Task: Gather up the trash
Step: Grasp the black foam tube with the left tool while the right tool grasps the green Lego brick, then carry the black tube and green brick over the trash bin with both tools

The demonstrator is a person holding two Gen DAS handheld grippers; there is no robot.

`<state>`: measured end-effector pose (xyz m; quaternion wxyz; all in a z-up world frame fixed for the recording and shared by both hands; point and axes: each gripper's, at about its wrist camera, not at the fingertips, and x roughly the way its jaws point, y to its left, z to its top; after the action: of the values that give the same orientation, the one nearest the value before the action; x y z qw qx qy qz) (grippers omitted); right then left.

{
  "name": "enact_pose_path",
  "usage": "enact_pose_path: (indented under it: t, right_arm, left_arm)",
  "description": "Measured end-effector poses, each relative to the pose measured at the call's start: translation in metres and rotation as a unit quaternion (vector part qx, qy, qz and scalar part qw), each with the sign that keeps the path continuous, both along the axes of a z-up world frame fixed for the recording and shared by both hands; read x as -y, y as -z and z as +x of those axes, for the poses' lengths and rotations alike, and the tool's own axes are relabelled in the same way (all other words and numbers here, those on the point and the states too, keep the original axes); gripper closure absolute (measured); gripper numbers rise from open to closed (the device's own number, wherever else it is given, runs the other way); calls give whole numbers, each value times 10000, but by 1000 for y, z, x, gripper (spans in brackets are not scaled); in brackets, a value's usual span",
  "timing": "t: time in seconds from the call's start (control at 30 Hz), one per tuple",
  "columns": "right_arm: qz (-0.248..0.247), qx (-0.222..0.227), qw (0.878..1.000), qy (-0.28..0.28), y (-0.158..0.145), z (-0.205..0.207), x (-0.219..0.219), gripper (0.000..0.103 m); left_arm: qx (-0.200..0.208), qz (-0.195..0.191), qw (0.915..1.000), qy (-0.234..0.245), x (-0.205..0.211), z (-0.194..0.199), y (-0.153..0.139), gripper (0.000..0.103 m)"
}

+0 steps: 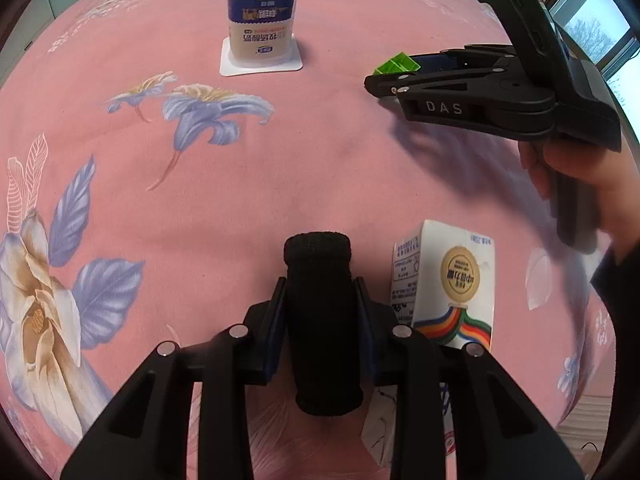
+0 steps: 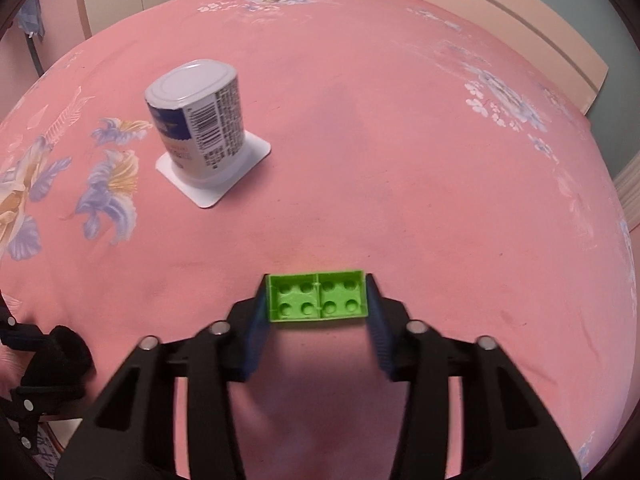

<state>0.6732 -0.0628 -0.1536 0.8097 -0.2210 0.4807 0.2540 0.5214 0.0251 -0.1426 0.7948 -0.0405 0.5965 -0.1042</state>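
Pink flowered bedsheet [image 2: 400, 140] carries an upturned yogurt cup [image 2: 200, 120], mouth down, contents hidden. Nearer, the left gripper [image 1: 320, 320] pinches a black fabric roll [image 1: 320, 320] beside a milk carton [image 1: 448, 284], while the right gripper [image 2: 318, 300] clamps a green brick [image 2: 318, 298].

My left wrist camera looks steeply down along my left claw [image 1: 320, 300], close over the pink floral bedsheet [image 1: 240, 184]. My right wrist camera does likewise from the right. Both views share the upturned white-and-blue yogurt cup [image 1: 261, 26] [image 2: 200, 120], farther out on the sheet.
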Motion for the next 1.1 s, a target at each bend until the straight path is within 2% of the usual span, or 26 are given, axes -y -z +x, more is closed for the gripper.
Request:
enact_pose_path:
  t: [0.17,0.4,0.63,0.77,0.9,1.1]
  right_arm:
    - [165,-39,9997,165,-6,-13,6,59]
    - [179,136,9991,349,-38,-33,20,59]
    - [152,331,9979,533,-89,-69,36,59]
    - [385,399,9966,615,-127,-102,49,59]
    - [560,522,9954,568,-171,-139,59,59]
    - [666,864,9928,493,-237,-199,70,59]
  left_arm:
    - [31,37,10000,7,-16,-14,-3,70]
    - [222,313,9991,-151,-29,-22,-24,70]
    - [678,751,9947,-203,-20,-41,-84,70]
    - [915,903,9914,-256,-20,-52,-117,70]
    - [1170,1036,9874,-268,-30,-80,-152,70]
    - [1598,1171,9799,-218,-20,-122,-208,70]
